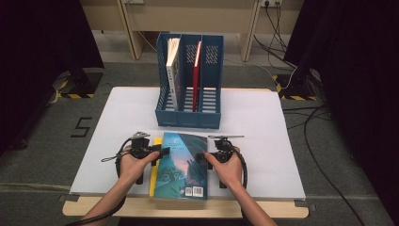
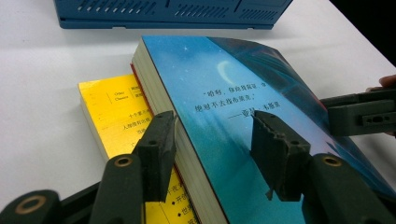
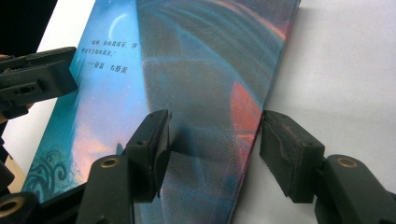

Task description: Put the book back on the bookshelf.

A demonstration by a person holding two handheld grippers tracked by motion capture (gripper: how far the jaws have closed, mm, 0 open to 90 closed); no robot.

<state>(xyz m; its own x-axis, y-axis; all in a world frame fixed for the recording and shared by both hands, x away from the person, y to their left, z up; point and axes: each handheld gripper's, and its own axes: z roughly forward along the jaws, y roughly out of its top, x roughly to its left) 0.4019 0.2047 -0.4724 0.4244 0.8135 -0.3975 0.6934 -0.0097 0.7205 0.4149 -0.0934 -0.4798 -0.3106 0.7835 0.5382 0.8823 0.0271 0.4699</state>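
A blue-covered book point(image 1: 181, 162) lies flat near the table's front edge, on top of a yellow book point(image 1: 153, 181) that sticks out at its left. My left gripper point(image 1: 160, 153) is open at the blue book's left page edge point(image 2: 163, 107); one jaw is over the yellow book point(image 2: 116, 116), the other above the blue cover point(image 2: 233, 107). My right gripper point(image 1: 202, 156) is open at the book's right edge, one jaw over the cover point(image 3: 187, 70) and one over the bare table. Left gripper point(image 2: 212, 123) and right gripper point(image 3: 217, 123) hold nothing.
A blue three-slot file holder point(image 1: 188, 117) stands behind the books at mid-table, with a pale book point(image 1: 173, 70) and a red book point(image 1: 196, 70) upright in it. The white table top point(image 1: 263, 141) is bordered by a wooden front edge. Cables run on the floor at right.
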